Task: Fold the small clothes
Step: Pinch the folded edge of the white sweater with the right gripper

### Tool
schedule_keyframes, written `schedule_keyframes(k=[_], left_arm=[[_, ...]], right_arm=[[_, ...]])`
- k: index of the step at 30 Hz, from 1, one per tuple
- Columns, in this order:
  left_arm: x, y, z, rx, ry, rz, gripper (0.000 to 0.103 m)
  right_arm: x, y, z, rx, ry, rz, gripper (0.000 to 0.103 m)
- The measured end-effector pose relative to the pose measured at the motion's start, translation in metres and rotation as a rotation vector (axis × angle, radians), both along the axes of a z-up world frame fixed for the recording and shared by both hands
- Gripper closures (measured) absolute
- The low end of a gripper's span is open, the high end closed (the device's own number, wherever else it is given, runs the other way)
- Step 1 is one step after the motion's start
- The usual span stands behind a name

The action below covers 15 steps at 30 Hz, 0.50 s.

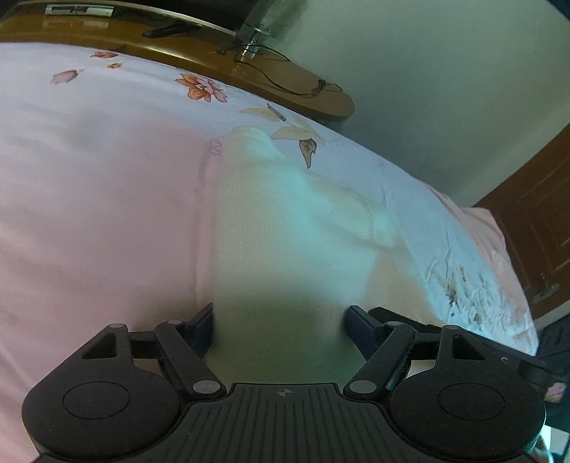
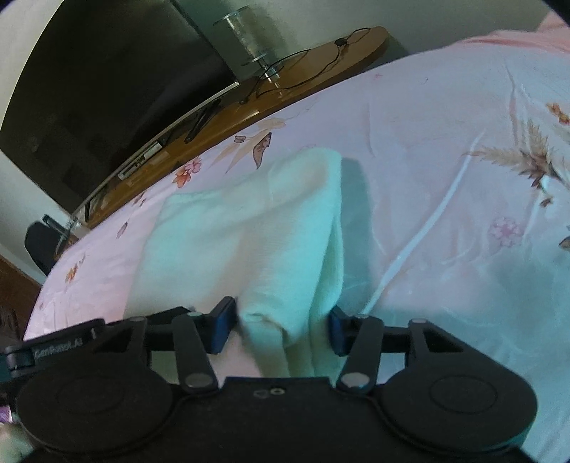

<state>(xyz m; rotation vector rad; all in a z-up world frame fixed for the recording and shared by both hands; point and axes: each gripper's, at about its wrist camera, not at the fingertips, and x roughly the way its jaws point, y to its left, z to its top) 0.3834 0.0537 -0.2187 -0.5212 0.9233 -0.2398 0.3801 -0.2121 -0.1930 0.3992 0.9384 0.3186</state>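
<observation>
A pale cream knit garment (image 1: 285, 220) lies on a pink floral bedsheet (image 1: 99, 213). My left gripper (image 1: 279, 327) is open, its blue fingers (image 1: 203, 329) standing on either side of the garment's near edge, with cloth filling the gap between them. In the right wrist view the same garment (image 2: 249, 228) is bunched and partly lifted off the sheet (image 2: 445, 178). My right gripper (image 2: 281, 329) is open too, its blue fingers (image 2: 222, 329) wide apart with a fold of the cloth between them.
A curved wooden shelf (image 1: 285, 82) with a cable and a glass lamp base (image 1: 256, 28) runs along the bed's far side. A dark TV screen (image 2: 107, 89) stands behind it. A wooden door (image 1: 534, 231) is at the right.
</observation>
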Motion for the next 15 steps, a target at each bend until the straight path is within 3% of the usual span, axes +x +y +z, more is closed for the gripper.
schedule_keyframes(k=[1,4,10,15], left_arm=[[0.0,0.002,-0.0005,-0.001,0.005,0.008,0.039],[0.001,0.0068,-0.0033,-0.028,0.012,0.008,0.041],[0.0031,0.0061,-0.0052,-0.026,0.007,0.005,0.039],[0.0042,0.002,-0.0033,-0.003,0.012,-0.012,0.037]], right_arm=[[0.0,-0.0018,-0.0011,0.01,-0.001,-0.001,0.053],[-0.0016,-0.006,-0.0008,0.025,0.005,0.008,0.058],[0.0017,-0.0016,-0.0021,0.015,0.007,0.025,0.049],[0.003,-0.0011,-0.0038,0.022,0.006,0.028,0.048]])
